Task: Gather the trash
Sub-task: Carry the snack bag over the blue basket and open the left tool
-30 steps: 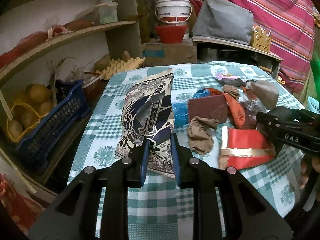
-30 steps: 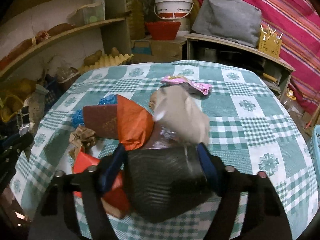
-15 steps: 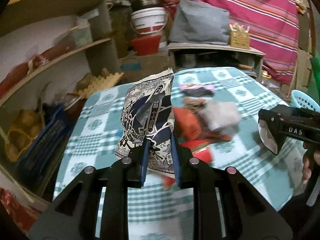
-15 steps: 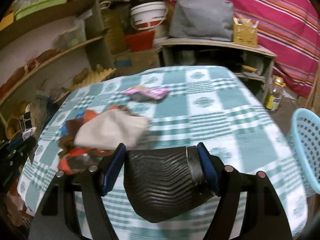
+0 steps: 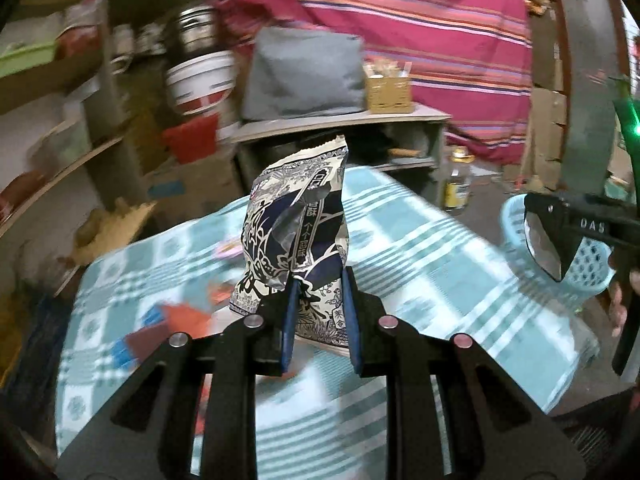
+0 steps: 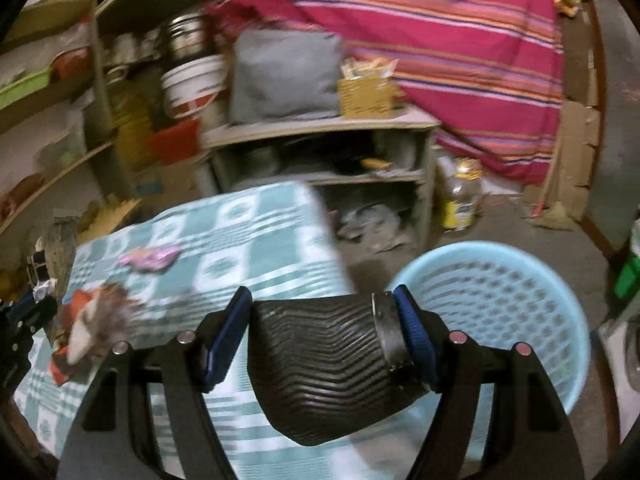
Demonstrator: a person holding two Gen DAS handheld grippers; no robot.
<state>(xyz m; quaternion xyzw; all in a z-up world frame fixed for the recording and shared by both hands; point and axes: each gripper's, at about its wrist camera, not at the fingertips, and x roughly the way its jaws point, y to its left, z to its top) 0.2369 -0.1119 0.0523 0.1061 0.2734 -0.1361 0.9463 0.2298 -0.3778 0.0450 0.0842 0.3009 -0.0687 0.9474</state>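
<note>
My left gripper point(image 5: 317, 312) is shut on a black-and-cream patterned snack bag point(image 5: 298, 224) and holds it upright above the checked table point(image 5: 420, 240). My right gripper point(image 6: 320, 332) is shut on a black ribbed paper cup point(image 6: 324, 364), held over the table's right edge beside the light blue perforated basket point(image 6: 500, 296). The right gripper also shows at the right of the left wrist view point(image 5: 568, 236), in front of the basket point(image 5: 588, 264). Red, orange and brown scraps point(image 6: 88, 320) and a pink wrapper point(image 6: 150, 258) lie on the table at the left.
Wooden shelves with a white bucket point(image 6: 192, 84) and a red bowl point(image 6: 174, 140) stand behind the table. A low cabinet point(image 6: 320, 152) carries a grey cushion and a yellow basket. A bottle point(image 6: 460, 196) stands on the floor by the striped curtain.
Both grippers have swung to the right with their loads. The trash pile has slid to the left of both views and the blue basket has come close under the right gripper.
</note>
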